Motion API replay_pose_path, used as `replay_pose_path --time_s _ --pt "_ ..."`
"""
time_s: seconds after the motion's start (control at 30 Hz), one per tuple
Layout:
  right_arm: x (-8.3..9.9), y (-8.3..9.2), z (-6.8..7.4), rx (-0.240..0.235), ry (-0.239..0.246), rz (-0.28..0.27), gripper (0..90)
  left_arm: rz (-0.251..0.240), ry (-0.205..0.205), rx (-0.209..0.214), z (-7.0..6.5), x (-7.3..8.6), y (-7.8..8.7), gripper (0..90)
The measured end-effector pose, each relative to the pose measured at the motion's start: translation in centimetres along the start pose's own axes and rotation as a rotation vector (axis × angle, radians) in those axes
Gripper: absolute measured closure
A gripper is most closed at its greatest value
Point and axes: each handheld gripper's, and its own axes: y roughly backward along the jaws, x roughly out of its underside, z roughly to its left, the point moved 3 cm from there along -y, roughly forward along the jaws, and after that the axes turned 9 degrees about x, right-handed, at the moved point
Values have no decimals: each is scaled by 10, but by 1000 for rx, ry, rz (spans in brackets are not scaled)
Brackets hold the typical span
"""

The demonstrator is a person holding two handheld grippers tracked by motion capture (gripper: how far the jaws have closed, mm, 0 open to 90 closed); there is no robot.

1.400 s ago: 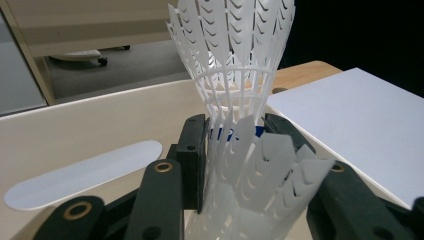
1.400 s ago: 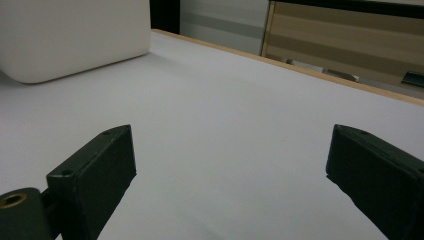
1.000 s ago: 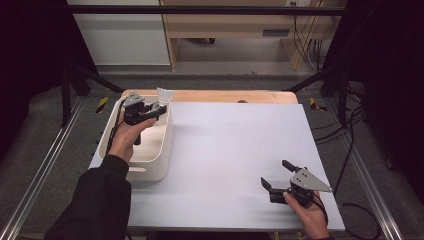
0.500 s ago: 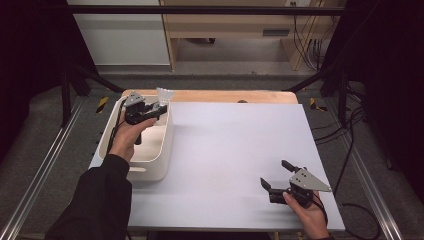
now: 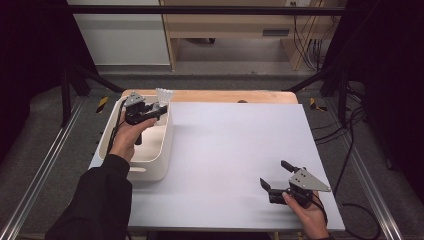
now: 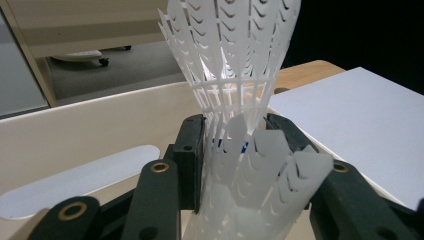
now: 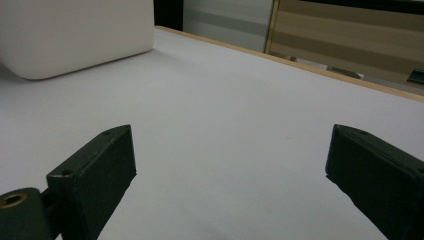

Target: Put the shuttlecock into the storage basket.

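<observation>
My left gripper (image 5: 156, 111) hangs over the far end of a white bin (image 5: 157, 162) at the table's left, shut on a white plastic shuttlecock (image 5: 164, 95). In the left gripper view the shuttlecock's skirt (image 6: 230, 55) rises between the two black jaws, and a second white skirt (image 6: 260, 180) lies nested in front of it. My right gripper (image 5: 276, 175) rests low over the white table top (image 5: 235, 145) near the front right corner, jaws wide apart with nothing between them. Its own view shows the bare surface (image 7: 230, 125) between its fingers (image 7: 95, 170).
The bin's rounded corner (image 7: 75, 40) stands at the far left in the right gripper view. A wooden board edge (image 5: 225, 96) runs along the table's far side. Metal rails (image 5: 45, 165) flank the table, and cables (image 5: 350, 150) trail at the right.
The left gripper has lifted the shuttlecock slightly and carried it toward the bin's far right rim. The right gripper has stayed put.
</observation>
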Motion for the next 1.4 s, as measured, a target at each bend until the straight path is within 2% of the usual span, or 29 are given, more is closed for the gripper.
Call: replay_pose_path --time_s 0.27,0.37,0.6,0.73,1.0,1.13,1.3,1.4 --pt "0 0 0 -2 -1 3 58 17 11 2 1 3 -2 541" --pt "0 0 0 -3 -1 4 58 12 26 -6 2 4 -3 484" --pt "0 0 0 -4 -2 4 58 -3 45 -13 4 4 -3 416" --pt "1 0 0 -4 -2 5 57 -7 42 -12 4 3 -3 414" --pt "1 -1 1 -7 -2 8 57 -11 49 -37 6 3 -3 323" --pt "1 -1 1 -10 -1 10 56 2 57 -45 6 4 -3 291" --pt "1 -1 2 -10 1 10 57 -6 54 -76 7 2 -2 177" --pt "1 -1 2 -10 0 10 56 -9 53 -82 7 1 -1 144"
